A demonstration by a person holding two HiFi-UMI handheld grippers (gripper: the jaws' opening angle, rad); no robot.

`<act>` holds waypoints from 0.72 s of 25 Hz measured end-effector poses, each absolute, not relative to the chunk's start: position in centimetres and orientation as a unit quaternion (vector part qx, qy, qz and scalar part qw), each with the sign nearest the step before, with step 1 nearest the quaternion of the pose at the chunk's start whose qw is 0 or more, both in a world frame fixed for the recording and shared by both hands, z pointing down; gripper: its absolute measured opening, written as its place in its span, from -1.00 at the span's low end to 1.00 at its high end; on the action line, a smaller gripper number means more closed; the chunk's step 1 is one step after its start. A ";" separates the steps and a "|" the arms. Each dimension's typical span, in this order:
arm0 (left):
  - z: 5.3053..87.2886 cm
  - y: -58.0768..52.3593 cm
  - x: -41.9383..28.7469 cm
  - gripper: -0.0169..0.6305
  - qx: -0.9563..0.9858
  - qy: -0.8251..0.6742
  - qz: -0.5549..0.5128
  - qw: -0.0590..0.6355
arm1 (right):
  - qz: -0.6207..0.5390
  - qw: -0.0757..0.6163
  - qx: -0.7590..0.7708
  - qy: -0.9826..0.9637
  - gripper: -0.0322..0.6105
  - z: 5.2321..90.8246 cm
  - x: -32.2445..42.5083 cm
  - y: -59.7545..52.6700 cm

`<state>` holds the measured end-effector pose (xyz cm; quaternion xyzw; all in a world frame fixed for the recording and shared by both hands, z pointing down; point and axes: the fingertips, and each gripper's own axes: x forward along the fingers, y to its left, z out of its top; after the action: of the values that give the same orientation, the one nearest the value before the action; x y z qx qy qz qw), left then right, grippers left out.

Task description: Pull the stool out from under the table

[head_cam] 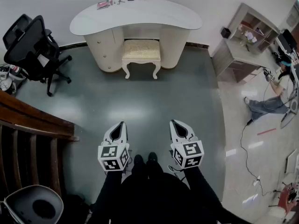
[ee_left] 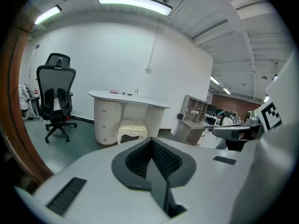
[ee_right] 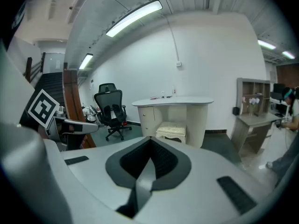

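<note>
1. Head view: the cream stool with a cushioned top and curved white legs (head_cam: 141, 54) is seen tucked partway into the knee recess of the white, kidney-shaped dressing table (head_cam: 135, 14), with its front legs and seat edge projecting onto the floor.
2. The stool is judged light and stiff in the frame but soft in the seat. A hold is best taken on the firm front seat rail or a front leg, not on the yielding cushion.
3. Easy sliding is expected on the smooth grey-green floor (head_cam: 154, 97), though tipping is risked if it is pulled from high up.
4. The recess walls are set close on both sides, so a straight pull is called for.
5. Ample bare floor is left in front. The black mesh office chair (head_cam: 32, 45) and brown wooden railing (head_cam: 28, 118) are kept well to the left.
6. The left gripper (head_cam: 119, 129) and right gripper (head_cam: 179, 127) are held well short of the stool, jaws pressed together on nothing.
</note>
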<state>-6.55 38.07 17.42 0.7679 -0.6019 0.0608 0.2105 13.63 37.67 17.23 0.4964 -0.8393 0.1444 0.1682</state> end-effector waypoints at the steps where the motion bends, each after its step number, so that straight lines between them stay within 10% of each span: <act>1: 17.5 37.9 -6.5 -0.92 0.768 -0.602 0.061 0.210 | 0.143 0.161 0.494 -0.843 -0.89 17.1 13.6 37.5; 18: 18.3 36.9 -6.2 -0.92 0.765 -0.605 0.071 0.209 | 0.160 0.143 0.500 -0.839 -0.89 18.0 14.4 36.4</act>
<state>-6.18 36.86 18.29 0.7649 -0.6050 0.0713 0.2091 14.44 36.40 17.98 0.5000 -0.8390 0.1604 0.1430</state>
